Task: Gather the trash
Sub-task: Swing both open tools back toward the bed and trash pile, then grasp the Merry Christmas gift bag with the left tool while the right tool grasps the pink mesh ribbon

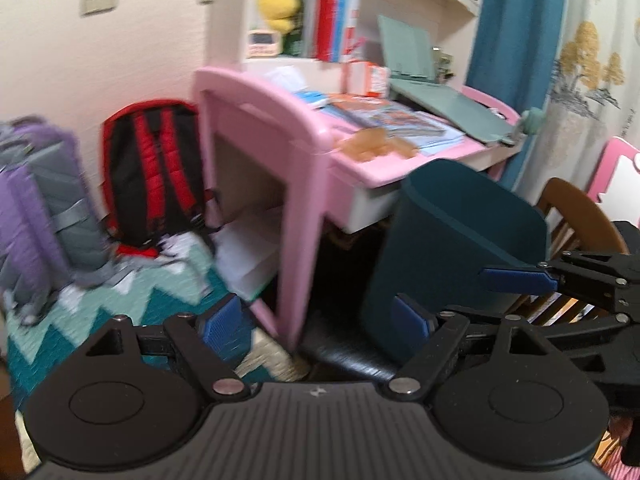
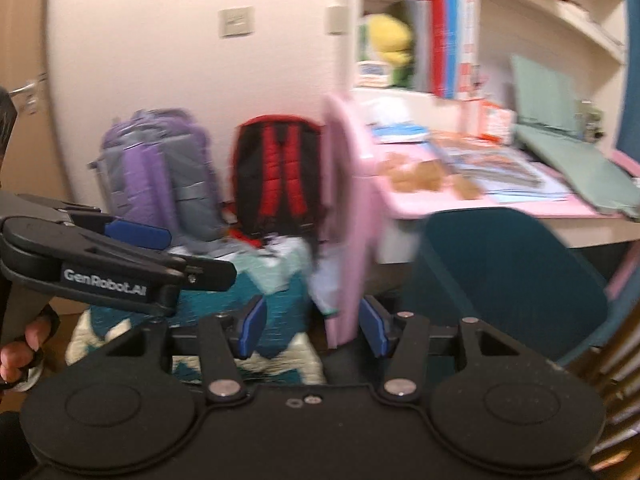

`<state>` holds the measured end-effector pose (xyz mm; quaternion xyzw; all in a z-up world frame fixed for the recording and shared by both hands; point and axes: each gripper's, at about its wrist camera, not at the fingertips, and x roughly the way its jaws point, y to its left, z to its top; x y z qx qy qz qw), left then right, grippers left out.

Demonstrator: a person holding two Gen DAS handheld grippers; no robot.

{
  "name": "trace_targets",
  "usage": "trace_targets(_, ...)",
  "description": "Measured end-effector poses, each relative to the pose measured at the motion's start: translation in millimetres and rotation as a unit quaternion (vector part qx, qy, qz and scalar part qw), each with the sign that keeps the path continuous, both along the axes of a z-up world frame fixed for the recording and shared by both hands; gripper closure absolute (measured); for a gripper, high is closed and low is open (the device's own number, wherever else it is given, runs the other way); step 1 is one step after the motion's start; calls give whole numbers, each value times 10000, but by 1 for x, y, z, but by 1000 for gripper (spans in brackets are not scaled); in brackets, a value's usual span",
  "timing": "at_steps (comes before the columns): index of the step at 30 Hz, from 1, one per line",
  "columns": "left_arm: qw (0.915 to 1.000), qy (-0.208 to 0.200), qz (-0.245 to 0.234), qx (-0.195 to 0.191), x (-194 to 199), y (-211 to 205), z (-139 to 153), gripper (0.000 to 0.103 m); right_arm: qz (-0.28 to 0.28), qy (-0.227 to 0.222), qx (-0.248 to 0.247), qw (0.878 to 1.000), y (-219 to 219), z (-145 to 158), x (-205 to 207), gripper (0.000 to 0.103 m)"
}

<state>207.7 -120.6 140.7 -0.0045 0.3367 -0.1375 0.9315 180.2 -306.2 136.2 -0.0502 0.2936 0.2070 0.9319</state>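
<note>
Crumpled brown paper scraps point(image 1: 374, 145) lie on the pink desk point(image 1: 304, 128) near its front edge; they also show in the right wrist view point(image 2: 420, 174). A dark teal bin point(image 1: 452, 248) stands in front of the desk, also in the right wrist view point(image 2: 508, 280). My left gripper point(image 1: 320, 324) is open and empty, low in front of the desk's side panel. My right gripper point(image 2: 312, 328) is open and empty; it also enters the left wrist view point(image 1: 516, 278) from the right, beside the bin. The left gripper shows at the left of the right wrist view point(image 2: 140, 236).
A red-and-black backpack point(image 1: 154, 172) and a purple-grey backpack point(image 1: 36, 208) lean against the wall on a teal zigzag rug point(image 1: 120, 304). Books, folders point(image 1: 436, 100) and papers cover the desk. A wooden chair point(image 1: 576, 216) stands at right. Shelves with binders point(image 2: 444, 36) rise behind.
</note>
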Motion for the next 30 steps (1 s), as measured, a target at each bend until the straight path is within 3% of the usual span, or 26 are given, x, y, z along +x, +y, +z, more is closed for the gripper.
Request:
trace_targets(6, 9984, 98, 545, -66, -22, 82, -36, 2, 673, 299, 252, 9970, 58, -33, 7, 51)
trace_targets(16, 9877, 596, 1443, -15, -29, 205, -134, 2, 1336, 1030, 267, 9853, 166, -127, 39, 51)
trace_targets(26, 9710, 1414, 1925, 144, -21, 300, -246, 2, 1709, 1761, -41, 9694, 253, -236, 65, 51)
trace_targets(30, 9653, 1717, 1949, 272, -16, 334, -291, 2, 1942, 2155, -139, 9569, 287, -283, 76, 51)
